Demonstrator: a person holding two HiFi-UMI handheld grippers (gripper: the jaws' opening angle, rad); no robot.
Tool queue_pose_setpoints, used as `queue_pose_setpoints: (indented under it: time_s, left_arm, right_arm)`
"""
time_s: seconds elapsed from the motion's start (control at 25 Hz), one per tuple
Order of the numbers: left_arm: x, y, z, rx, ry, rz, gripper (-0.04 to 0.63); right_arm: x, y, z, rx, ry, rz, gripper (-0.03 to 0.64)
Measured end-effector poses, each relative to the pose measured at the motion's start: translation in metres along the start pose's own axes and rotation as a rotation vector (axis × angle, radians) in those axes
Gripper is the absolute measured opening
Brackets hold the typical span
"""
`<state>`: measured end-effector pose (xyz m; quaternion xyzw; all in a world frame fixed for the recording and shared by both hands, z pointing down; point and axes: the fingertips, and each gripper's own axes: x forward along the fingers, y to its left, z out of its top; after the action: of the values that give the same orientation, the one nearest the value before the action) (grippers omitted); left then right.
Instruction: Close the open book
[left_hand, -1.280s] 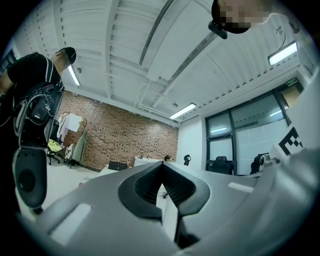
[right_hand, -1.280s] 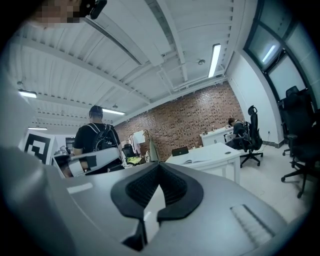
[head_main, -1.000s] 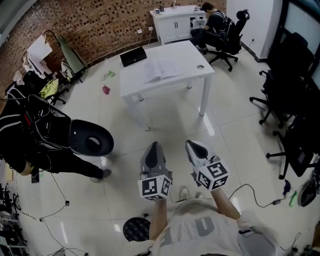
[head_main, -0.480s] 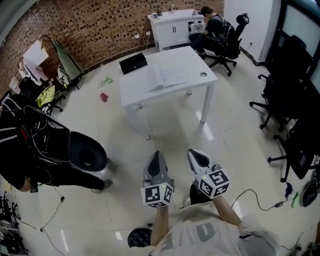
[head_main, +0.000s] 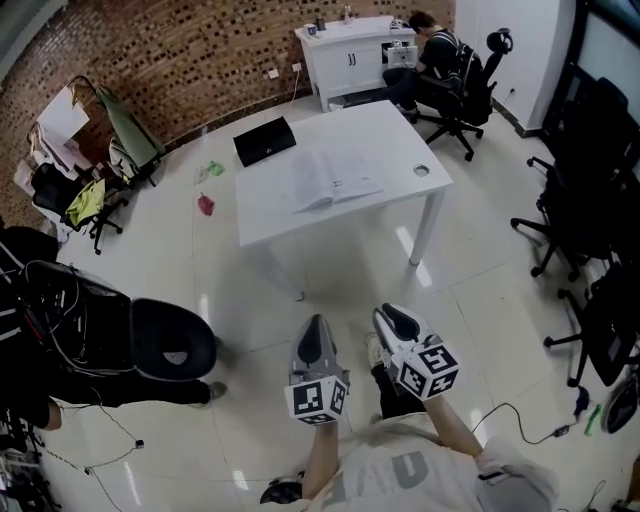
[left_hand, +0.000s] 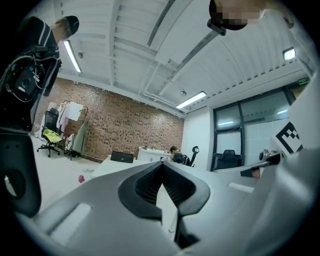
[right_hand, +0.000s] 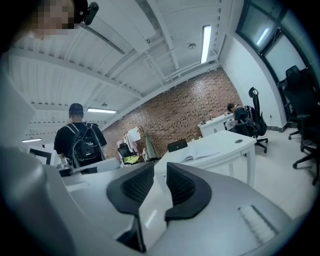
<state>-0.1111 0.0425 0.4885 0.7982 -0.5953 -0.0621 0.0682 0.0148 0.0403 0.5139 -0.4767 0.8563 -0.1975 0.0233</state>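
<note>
The open book (head_main: 335, 183) lies flat, pages up, on the white table (head_main: 390, 130) across the floor from me. In the right gripper view the book (right_hand: 200, 156) shows on the table's near side. Both grippers are held low over the floor, well short of the table. My left gripper (head_main: 316, 322) points at the table with its pads meeting at the tip (left_hand: 161, 165) and nothing in them. My right gripper (head_main: 385, 312) is beside it, its jaws (right_hand: 160, 172) opening with a narrow gap and nothing between them.
A black laptop (head_main: 265, 140) and a small round object (head_main: 421, 170) share the table. A black chair (head_main: 170, 340) stands at my left, and more office chairs (head_main: 590, 220) at the right. A person sits at the far cabinet (head_main: 440, 45). A cable (head_main: 500, 415) crosses the floor.
I have walked closer to the table: it and the book look larger and nearer. Both grippers came forward with me, still side by side. The black chair at the left has slid back.
</note>
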Motion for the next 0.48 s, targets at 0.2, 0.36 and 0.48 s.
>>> queue_pose_setpoints:
  time_s: [0.2,0.36,0.48]
  left_arm:
    - [0.113,0.041,-0.001,0.025,-0.013,0.019,0.014]
    - [0.197,0.055,0.02,0.048,-0.055,0.012,0.014]
    - [0.247,0.07,0.045,0.035,-0.1,0.023,0.014]
  right_arm:
    - [0.11,-0.048,0.03,-0.044,0.001,0.041,0.075]
    - [0.177,-0.074,0.066,-0.2,-0.001,0.051,0.067]
    - [0.221,-0.089,0.098,-0.197,-0.033,0.053,0.066]
